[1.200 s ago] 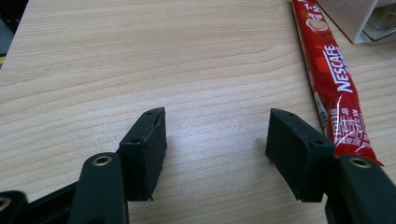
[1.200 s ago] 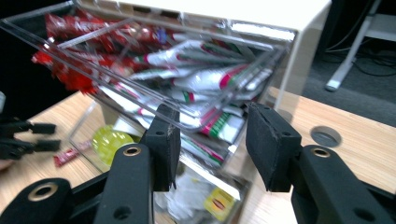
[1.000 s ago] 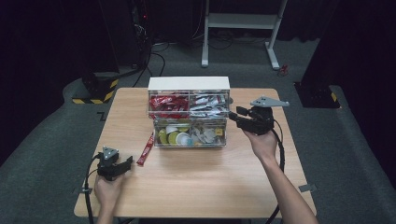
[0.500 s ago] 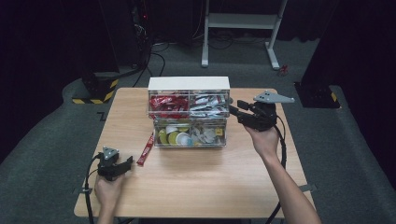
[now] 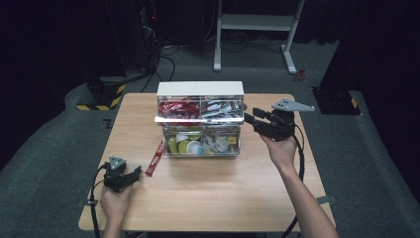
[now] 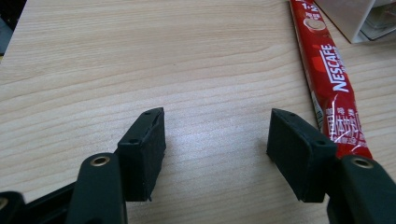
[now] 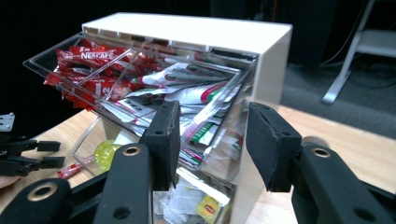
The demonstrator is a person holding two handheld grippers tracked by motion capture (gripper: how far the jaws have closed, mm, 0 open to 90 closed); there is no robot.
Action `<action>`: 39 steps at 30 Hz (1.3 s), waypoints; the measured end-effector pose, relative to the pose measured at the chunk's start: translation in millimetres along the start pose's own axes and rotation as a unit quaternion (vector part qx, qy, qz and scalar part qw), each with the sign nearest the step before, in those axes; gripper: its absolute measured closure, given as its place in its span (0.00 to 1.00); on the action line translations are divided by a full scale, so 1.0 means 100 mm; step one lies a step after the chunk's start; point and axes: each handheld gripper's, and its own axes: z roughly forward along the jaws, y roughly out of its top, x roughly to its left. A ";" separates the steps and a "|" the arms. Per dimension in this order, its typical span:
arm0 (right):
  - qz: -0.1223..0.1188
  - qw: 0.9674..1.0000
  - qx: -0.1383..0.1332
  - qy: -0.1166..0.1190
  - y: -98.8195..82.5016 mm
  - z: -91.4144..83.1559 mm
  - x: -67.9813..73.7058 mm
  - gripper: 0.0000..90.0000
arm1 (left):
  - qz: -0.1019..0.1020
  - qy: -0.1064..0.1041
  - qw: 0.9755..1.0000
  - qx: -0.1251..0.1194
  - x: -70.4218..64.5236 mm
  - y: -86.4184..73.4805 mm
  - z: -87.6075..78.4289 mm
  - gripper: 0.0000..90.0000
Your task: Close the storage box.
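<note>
At about three o'clock from the organiser, the right hand-held gripper (image 5: 249, 119) is hovering just off the box's right end, its jaws spread, having just been opening a little, with nothing pinched between them. Beyond the jaws, in the right gripper view, the organiser (image 7: 275, 51) is showing as a white box with clear tilt-out bins. Its upper bin (image 7: 51, 58) is tipping open and is split in two: the far part is holding red Nescafe sachets (image 7: 88, 58), the near part white sachets (image 7: 187, 79) with green and red print too small to read. Its lower bin (image 5: 233, 148) is also standing open, carrying yellow-green round pods (image 5: 178, 145), a white cup-like piece and loose packets.

Down at seven o'clock on the table (image 5: 223, 198), the left hand-held gripper (image 5: 134, 173) is resting low, jaws spread over bare wood and gripping nothing. At about one o'clock from it, a single red stick sachet (image 6: 334, 79) is lying flat on the table, just beside the right jaw and reaching toward the organiser's front left corner. Its wrapper is reading "NESCAFE" in white, with "1+2" near the far end.
</note>
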 end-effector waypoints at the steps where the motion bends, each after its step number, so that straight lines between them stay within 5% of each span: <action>1: 0.003 1.000 -0.004 0.000 -0.03 -0.04 -0.02 0.61 | 0.000 0.000 1.000 0.000 0.00 0.00 0.00 0.42; 22: 0.061 0.997 0.000 -0.051 -0.61 -0.29 -0.46 0.59 | -0.003 0.001 1.000 0.000 -0.01 0.00 0.00 0.41; 39: 0.092 0.990 0.048 -0.098 -1.23 -0.14 -0.68 0.57 | -0.002 0.002 1.000 0.000 -0.01 0.00 0.00 0.41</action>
